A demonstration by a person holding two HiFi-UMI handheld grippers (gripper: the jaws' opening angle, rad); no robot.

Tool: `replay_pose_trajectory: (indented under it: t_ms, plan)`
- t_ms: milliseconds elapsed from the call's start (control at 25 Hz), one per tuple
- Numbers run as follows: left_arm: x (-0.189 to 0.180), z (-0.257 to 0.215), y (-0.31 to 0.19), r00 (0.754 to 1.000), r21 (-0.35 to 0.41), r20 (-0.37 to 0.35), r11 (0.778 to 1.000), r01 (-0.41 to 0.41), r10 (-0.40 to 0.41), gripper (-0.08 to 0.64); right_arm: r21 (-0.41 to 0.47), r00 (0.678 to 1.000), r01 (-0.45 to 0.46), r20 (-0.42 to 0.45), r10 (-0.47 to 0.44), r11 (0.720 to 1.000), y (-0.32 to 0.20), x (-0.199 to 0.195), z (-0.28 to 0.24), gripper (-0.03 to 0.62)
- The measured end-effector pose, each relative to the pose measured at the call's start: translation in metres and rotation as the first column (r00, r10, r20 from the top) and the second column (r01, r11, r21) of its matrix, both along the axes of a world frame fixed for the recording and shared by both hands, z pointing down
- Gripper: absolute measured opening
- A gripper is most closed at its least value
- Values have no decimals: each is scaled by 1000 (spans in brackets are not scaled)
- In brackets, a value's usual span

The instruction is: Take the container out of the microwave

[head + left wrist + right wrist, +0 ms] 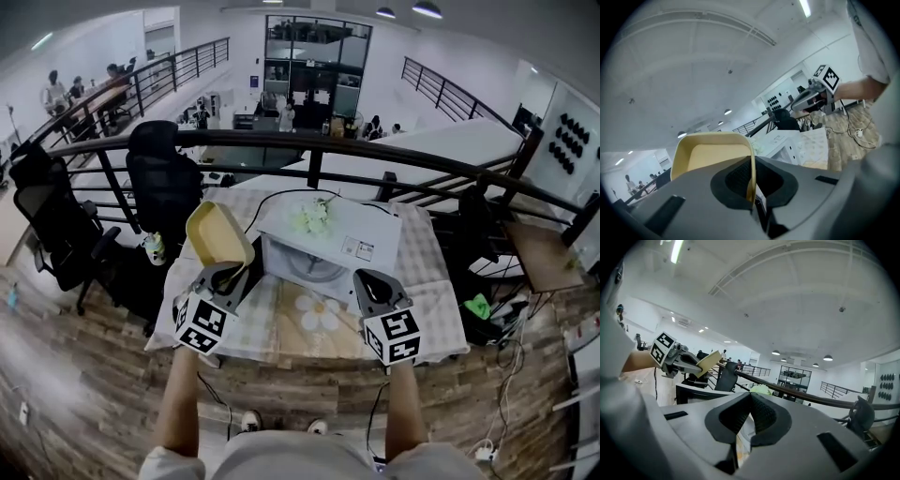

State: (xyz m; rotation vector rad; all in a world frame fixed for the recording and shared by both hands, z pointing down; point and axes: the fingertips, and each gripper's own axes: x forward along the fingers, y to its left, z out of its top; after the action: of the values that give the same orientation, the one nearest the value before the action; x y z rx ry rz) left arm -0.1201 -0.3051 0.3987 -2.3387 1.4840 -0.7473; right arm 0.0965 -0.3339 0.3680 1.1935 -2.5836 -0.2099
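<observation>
I had the left gripper (228,274) clenched on one wall of the shallow yellow plastic container (217,234), tilted in the air over the cloth-covered table's (433,281) left edge, outside the white microwave (330,246). The right gripper (368,281) hung pinched shut on nothing. With only that thin wall pinched, I judged a quick swing could make the container pivot or slip free.

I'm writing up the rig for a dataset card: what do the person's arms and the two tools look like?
Both the left tool and right tool have grey bodies with dark ribbed pads, and each carries a white cube with black square markers. The forearms are bare; a light short sleeve shows. No cables on them are visible.
</observation>
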Motion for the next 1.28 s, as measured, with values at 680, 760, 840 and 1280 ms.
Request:
replay_pose_trajectory:
  t_ms: [680,760,840,1280]
  plan:
    - [-34,-75,28,998,183,-50,982,39,-30,23,96,994,112,-3,-113,989,12,-56,-48,12]
    - [-33,-73,26,998,183,-50,982,35,-26,23,97,993,116,-11,-116,989,13,-60,-50,12]
    - [-32,-72,24,999,181,-48,983,29,-21,23,96,993,122,-22,-120,988,12,-62,-50,12]
    - [-25,-65,20,998,168,-55,986,18,-9,23,83,993,115,-34,-112,990,9,-58,-46,12]
